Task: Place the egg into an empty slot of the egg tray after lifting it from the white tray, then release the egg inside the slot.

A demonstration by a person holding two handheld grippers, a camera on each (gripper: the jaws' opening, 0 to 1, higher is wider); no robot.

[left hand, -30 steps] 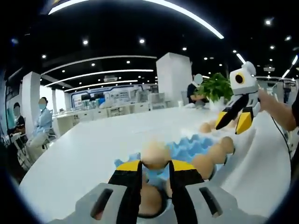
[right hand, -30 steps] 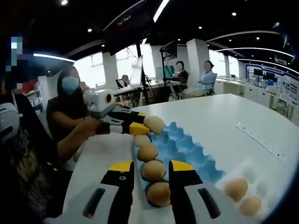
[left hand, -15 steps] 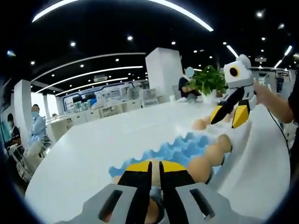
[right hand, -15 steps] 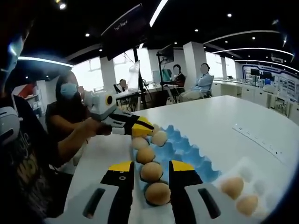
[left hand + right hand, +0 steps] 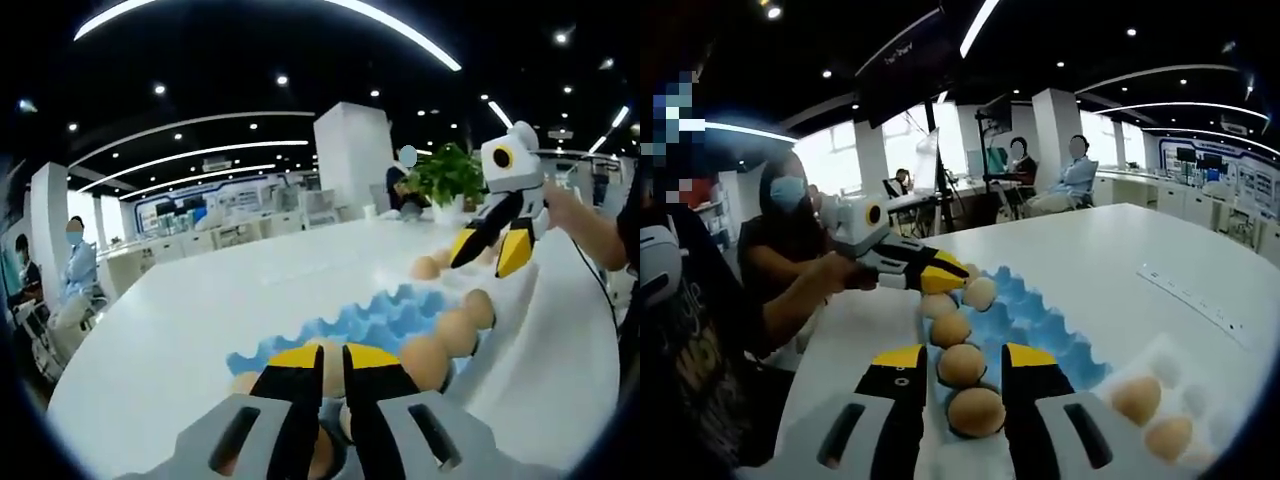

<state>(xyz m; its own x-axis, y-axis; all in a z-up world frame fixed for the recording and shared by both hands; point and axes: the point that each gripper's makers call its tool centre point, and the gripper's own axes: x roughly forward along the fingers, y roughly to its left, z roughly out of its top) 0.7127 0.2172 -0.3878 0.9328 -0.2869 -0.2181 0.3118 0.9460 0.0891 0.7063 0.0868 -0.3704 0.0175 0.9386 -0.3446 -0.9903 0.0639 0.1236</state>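
Observation:
The blue egg tray (image 5: 1045,325) lies on a white table with several brown eggs in a row along its near edge. One egg (image 5: 980,292) sits in a slot just past the tips of my left gripper (image 5: 945,275), whose jaws are shut with nothing between them. In the left gripper view, my left gripper (image 5: 333,360) hovers low over the egg tray (image 5: 375,320). My right gripper (image 5: 965,360) is open above the row of eggs. The right gripper (image 5: 482,266) hangs near eggs (image 5: 425,267) at the far end. The white tray (image 5: 1200,365) holds two eggs (image 5: 1140,400).
A masked person (image 5: 790,250) in dark clothes holds the left gripper. A power strip (image 5: 1195,300) lies on the table beyond the trays. A potted plant (image 5: 450,180) stands at the table's far end. People sit at desks in the background.
One second ago my left gripper held an egg between its jaws. The jaws have since come together and the egg rests in the blue tray. My right gripper has barely moved.

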